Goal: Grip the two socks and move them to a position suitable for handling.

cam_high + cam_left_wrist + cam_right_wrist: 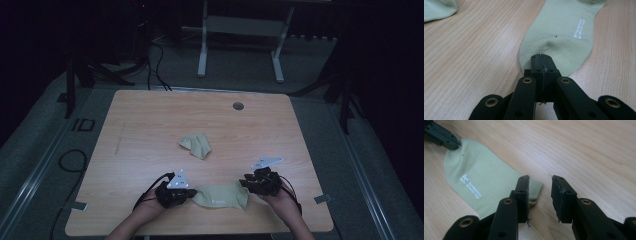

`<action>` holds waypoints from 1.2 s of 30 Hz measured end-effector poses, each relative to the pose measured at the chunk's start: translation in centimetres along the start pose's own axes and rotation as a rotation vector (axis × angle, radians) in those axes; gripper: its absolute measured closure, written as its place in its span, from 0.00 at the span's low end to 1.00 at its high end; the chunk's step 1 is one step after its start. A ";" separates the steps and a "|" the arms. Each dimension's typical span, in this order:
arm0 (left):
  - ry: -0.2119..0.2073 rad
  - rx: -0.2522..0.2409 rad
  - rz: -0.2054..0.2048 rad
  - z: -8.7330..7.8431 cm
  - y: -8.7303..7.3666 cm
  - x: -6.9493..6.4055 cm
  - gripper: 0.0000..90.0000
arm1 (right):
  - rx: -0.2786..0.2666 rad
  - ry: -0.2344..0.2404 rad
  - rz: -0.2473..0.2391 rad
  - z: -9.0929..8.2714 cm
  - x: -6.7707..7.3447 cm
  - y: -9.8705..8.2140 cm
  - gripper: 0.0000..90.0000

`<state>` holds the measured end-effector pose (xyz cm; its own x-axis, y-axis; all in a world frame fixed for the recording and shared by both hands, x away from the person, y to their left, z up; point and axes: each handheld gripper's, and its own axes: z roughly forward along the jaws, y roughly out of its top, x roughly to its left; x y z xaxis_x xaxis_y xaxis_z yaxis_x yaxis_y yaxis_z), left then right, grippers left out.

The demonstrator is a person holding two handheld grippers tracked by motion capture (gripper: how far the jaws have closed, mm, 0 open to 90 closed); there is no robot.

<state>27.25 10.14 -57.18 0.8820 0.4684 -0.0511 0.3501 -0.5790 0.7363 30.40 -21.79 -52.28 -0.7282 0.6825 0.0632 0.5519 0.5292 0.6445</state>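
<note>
Light wooden table (150,125), flat green sock (222,195) near edge, crumpled sock (196,145) mid-table

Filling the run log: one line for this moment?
left tool: shut on sock toe | right tool: open, at sock's other end | second sock: mid-table

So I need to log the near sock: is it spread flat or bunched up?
Spread flat. The near sock lies smooth on the table, with the left gripper shut on one end.
</note>
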 end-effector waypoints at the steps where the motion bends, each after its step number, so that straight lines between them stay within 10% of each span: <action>1: 0.001 0.000 0.000 0.0 0.0 0.0 0.99 | -0.010 -0.001 0.000 -0.3 0.1 0.1 0.74; 10: 0.008 0.003 0.006 0.0 0.1 -0.1 0.99 | 0.009 0.078 -0.085 0.2 3.4 -0.5 0.91; 17: -0.005 0.000 0.000 0.1 0.1 0.1 0.99 | 0.091 0.006 -0.060 0.9 1.8 -2.7 0.93; 36: -0.012 -0.018 -0.026 0.2 0.0 0.4 0.99 | 0.070 0.040 -0.015 -0.1 1.7 -4.6 0.89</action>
<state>27.67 10.15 -57.35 0.8762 0.4754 -0.0784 0.3676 -0.5542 0.7468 26.55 -23.16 -55.07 -0.7514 0.6543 0.0850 0.5668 0.5740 0.5910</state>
